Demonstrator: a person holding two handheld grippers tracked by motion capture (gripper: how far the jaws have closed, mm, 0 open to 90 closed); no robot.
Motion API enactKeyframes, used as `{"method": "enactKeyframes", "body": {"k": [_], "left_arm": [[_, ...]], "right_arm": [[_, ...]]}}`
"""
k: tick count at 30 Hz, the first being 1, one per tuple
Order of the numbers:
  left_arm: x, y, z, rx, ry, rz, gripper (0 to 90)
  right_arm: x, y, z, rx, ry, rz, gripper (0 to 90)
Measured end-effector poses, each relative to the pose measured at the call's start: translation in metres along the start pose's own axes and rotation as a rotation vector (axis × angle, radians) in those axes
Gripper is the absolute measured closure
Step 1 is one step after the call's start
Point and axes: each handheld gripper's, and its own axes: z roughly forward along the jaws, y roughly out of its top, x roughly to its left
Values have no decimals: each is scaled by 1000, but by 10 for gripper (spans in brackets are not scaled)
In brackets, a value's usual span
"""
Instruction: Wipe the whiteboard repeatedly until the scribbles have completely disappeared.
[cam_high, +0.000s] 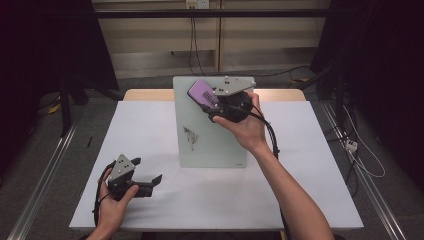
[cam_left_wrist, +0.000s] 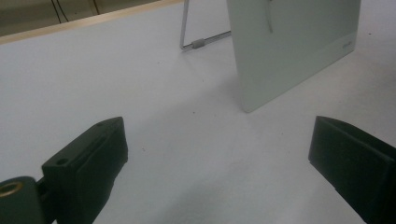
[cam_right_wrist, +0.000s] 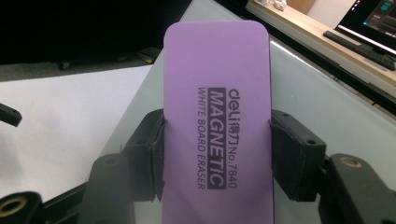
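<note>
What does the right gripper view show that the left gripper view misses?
Right gripper view: the purple whiteboard eraser clamped between the right gripper jaws, printed label readable, desk with a monitor behind. Left gripper view: the left gripper jaws wide apart with nothing between them, and the board's wire stand. Shared: the upright glass whiteboard and white table.

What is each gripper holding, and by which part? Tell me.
The right gripper holds the purple eraser by its two long sides, near the lower half, one finger on each side. The left gripper holds nothing; its fingers stand open above the table.
</note>
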Motion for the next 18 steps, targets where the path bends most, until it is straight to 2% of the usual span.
{"method": "enactKeyframes", "body": {"k": [8, 18], "left_arm": [[-1, 0, 1, -1, -1, 1, 46], [-1, 1, 0, -6, 2, 5, 46]], "right_arm": [[25, -21, 14, 52, 55, -48, 417], [50, -39, 30, 104, 119, -73, 417]]}}
